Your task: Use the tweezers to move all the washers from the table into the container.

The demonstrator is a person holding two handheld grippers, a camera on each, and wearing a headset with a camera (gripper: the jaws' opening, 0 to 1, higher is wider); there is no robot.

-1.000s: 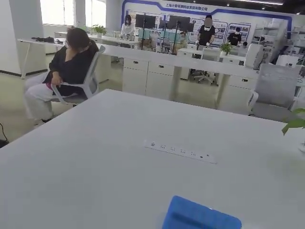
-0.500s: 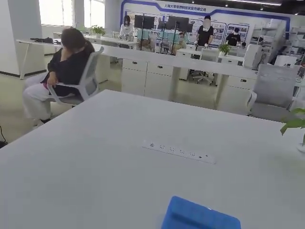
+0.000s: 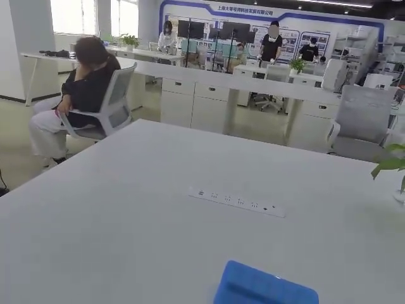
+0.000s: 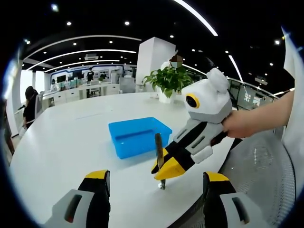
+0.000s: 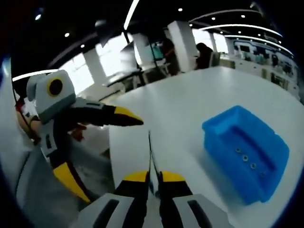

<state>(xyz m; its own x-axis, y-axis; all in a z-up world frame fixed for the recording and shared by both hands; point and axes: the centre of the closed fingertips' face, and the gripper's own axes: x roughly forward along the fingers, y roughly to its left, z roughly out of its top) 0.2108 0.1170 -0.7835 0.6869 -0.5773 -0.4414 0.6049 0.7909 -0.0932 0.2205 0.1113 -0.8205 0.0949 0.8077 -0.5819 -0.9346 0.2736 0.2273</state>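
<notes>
Here, the white desk (image 3: 126, 221) in an open office bears a blue container (image 5: 219, 142) with washers (image 5: 245, 157) inside and a power strip (image 3: 237, 201). The right gripper (image 5: 153, 176) is clamped on the tweezers (image 5: 150, 152); the left gripper (image 4: 156, 176) has its jaws apart.

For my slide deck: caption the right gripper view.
Right tongs grip the tweezers over the white table, blue container holding washers nearby.

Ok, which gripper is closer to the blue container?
Right. The right gripper, clamping the tweezers, is just beside the blue container; the left gripper sits further off, past the right one.
</notes>
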